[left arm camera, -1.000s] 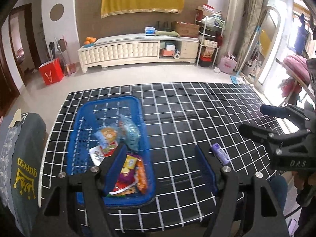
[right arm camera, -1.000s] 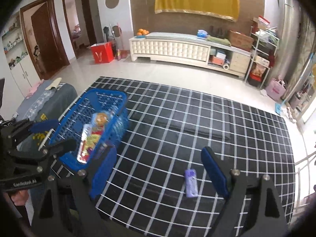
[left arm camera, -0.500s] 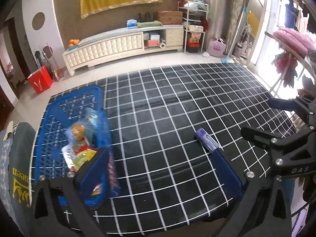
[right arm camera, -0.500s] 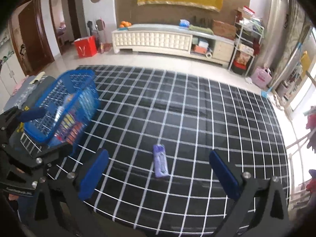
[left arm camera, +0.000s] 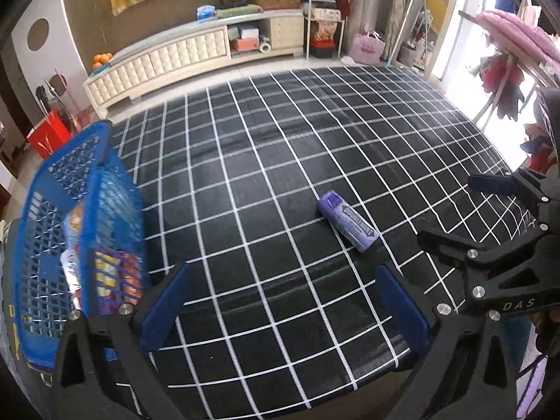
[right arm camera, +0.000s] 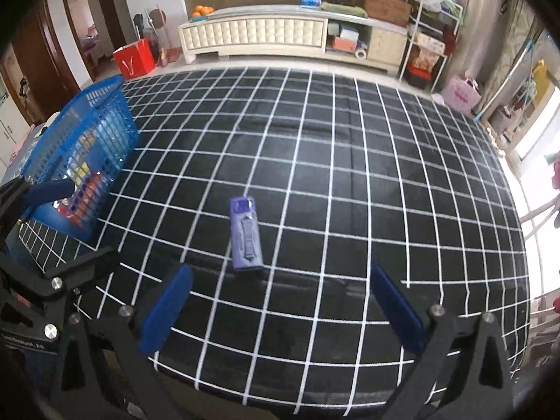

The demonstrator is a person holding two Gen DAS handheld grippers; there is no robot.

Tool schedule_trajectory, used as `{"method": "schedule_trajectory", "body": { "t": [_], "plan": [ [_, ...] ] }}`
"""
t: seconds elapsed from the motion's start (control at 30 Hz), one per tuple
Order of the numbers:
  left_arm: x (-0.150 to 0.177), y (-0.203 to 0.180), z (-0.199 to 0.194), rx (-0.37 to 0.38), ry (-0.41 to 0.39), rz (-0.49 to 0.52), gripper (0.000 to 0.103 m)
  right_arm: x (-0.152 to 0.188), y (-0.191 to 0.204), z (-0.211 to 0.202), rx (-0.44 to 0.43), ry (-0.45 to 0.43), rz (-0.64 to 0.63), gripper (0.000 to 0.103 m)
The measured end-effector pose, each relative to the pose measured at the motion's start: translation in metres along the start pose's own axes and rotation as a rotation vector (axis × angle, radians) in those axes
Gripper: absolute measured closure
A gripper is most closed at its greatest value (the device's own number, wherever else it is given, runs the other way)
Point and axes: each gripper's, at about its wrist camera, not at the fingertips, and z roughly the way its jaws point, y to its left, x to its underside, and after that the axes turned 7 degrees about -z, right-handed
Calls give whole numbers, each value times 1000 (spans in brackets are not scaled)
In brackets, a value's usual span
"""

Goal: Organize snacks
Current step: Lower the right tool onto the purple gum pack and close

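Both grippers have swung right since a second ago, pushing the blue basket (left arm camera: 80, 217) of snack packets to the far left of the table (right arm camera: 350, 175). The purple packet (right arm camera: 245, 234) lies flat mid-table, just ahead of the right gripper (right arm camera: 280, 309). Left gripper (left arm camera: 283, 308) and right: fingers spread wide, holding nothing.

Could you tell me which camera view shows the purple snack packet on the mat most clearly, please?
The right wrist view: the purple snack packet lies nearly centred ahead of the open right gripper, its top face sharp. The left wrist view shows it diagonally, off to the right.
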Motion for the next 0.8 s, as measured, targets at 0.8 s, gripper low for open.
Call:
{"method": "schedule_trajectory", "body": {
  "t": [0.8],
  "plan": [
    [-4, 23, 78, 37, 149, -30, 0, -12, 2, 81, -40, 79, -60, 1]
  ]
}}
